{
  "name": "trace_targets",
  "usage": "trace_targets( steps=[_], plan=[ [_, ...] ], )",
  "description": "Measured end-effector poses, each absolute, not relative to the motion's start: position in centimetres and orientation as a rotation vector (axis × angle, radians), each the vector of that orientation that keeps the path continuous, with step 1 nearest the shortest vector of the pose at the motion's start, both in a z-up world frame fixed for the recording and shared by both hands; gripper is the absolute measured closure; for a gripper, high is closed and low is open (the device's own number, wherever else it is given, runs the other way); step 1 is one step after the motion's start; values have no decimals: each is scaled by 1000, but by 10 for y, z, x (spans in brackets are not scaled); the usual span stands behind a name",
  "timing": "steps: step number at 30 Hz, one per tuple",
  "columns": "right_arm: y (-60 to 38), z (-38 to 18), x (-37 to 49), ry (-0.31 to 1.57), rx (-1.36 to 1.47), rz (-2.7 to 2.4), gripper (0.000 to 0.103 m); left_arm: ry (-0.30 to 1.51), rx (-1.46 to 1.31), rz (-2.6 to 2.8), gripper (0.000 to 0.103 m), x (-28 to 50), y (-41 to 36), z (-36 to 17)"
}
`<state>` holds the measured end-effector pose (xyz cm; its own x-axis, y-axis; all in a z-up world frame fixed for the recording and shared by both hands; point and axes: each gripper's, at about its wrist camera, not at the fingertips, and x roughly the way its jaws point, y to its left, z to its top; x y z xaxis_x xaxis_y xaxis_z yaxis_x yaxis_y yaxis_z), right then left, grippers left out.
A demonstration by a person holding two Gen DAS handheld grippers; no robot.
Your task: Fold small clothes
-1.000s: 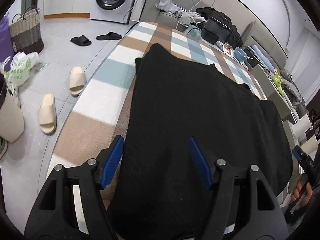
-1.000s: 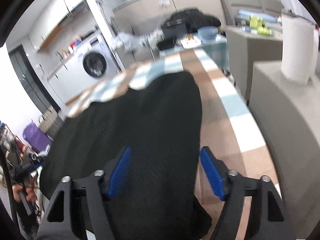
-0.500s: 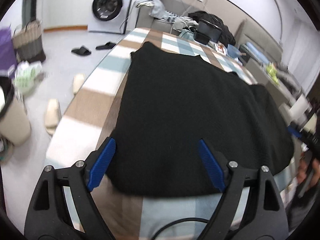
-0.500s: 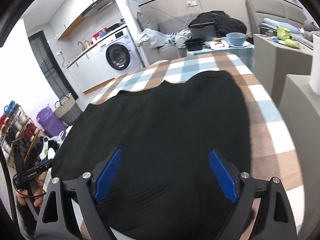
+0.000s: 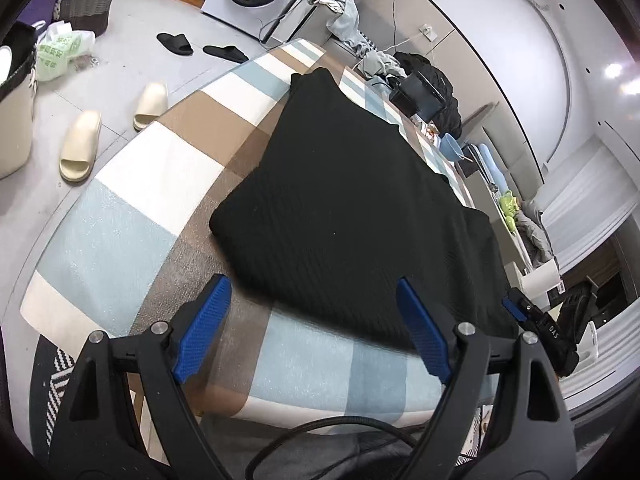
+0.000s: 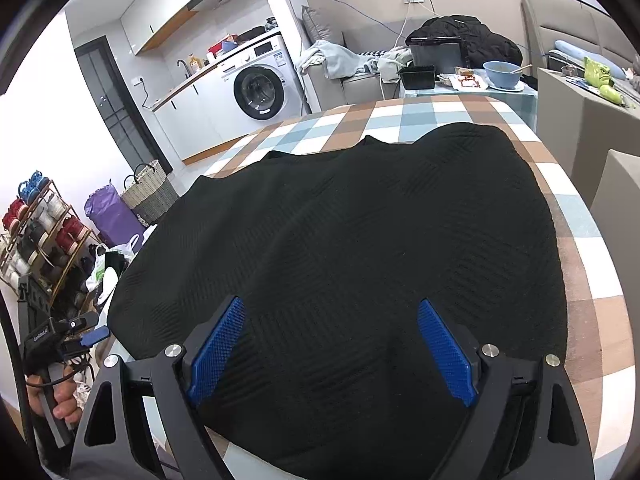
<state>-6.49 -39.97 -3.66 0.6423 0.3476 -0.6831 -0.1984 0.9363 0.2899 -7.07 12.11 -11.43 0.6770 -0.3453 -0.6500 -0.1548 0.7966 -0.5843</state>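
Garment (image 5: 352, 200): black knit, spread flat on the checked table (image 5: 132, 216), covering its middle and right part. Left: a broad bare strip of cloth-covered table runs between the garment's left edge and the table edge. Left gripper (image 5: 312, 320): fingers wide apart, nothing between them, above the bare near strip just short of the garment's near edge. Right gripper (image 6: 332, 344): fingers wide apart, empty, over the garment near its near edge. Right: a narrow checked strip remains exposed
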Motion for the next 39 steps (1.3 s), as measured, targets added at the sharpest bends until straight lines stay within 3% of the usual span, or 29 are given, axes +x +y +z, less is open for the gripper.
trace_targets(
  steps=[7,9,14,17,30,39],
  plan=[
    [-401,-42,-64,826,212,309,13,804,-618,-56,20,-40,108,-113],
    [-402,-43,-64,828,212,304,13,804,-604,-14,28,-28,105,-112],
    [-407,-51,-63,850,231,281,13,810,-625,28,71,-5,102,-116],
    [-407,-56,-60,870,235,272,13,767,-606,53,83,-1,101,-114],
    [-402,-65,-53,905,194,269,13,717,-611,83,89,-3,111,-116],
    [-394,-66,-53,911,112,256,11,594,-475,-13,89,1,83,-66]
  ],
)
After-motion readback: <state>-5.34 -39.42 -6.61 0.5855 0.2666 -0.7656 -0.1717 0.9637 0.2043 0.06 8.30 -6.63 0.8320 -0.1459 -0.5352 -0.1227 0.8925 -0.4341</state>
